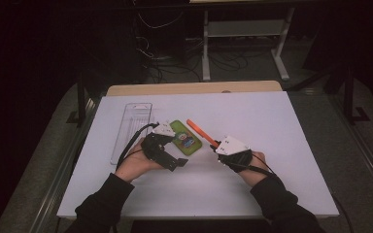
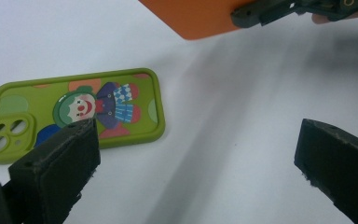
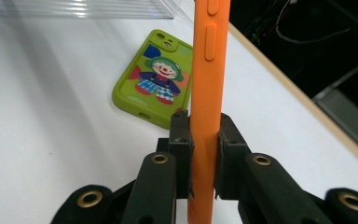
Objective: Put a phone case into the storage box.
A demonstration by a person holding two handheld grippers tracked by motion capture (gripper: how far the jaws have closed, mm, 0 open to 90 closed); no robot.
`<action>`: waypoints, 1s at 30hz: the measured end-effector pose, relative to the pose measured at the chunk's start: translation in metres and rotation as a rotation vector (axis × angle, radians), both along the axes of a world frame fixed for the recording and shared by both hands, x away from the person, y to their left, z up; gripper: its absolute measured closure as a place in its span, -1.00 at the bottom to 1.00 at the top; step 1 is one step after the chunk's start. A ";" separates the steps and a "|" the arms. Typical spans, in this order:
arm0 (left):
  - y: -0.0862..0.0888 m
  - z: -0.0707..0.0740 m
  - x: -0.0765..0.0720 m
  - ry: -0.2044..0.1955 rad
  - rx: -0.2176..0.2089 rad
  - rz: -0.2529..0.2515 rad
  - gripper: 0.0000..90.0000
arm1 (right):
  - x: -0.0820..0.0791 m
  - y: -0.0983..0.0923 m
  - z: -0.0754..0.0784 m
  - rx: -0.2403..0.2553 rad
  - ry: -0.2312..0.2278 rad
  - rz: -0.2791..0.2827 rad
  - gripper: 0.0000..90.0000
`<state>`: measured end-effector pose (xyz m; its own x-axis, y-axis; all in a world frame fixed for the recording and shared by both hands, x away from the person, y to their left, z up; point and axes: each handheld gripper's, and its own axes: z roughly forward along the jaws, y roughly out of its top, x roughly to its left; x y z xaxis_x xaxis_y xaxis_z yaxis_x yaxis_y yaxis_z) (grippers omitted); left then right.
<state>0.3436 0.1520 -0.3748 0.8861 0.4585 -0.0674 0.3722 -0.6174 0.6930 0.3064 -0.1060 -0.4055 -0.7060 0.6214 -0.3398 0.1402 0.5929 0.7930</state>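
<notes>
My right hand-held gripper point(image 3: 204, 154) clamps the orange phone case point(image 3: 207, 93) edge-on; my left hand-held gripper point(image 2: 196, 154) gapes empty, green clown case point(image 2: 74, 112) at its 10 o'clock.

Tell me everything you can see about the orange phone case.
The orange phone case is a slim, matte, rubbery-looking shell with rounded corners and two raised side buttons on its edge. The right claw is shut on its lower part, pads pressing both faces, holding it edge-on above the white table, beside the green clown-print phone case.

Slim orange phone case point(image 3: 204, 93), on edge, clamped above the table near green clown-print case point(image 3: 156, 77).
</notes>
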 end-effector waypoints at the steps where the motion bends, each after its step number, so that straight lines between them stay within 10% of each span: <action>1: 0.000 0.000 0.000 -0.005 -0.005 0.006 -1.00 | 0.000 0.000 0.000 0.020 0.025 -0.009 0.74; 18: 0.000 0.001 0.000 -0.007 -0.039 0.042 -1.00 | 0.014 -0.017 0.006 0.335 0.295 -0.001 0.75; 30: 0.002 0.002 0.002 -0.016 -0.030 0.054 -1.00 | 0.021 -0.025 0.005 0.464 0.417 0.000 0.75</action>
<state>0.3455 0.1537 -0.3731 0.8613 0.5037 -0.0674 0.3928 -0.5758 0.7170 0.3270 -0.1306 -0.4002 -0.7209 0.6384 0.2697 0.4935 0.1996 0.8465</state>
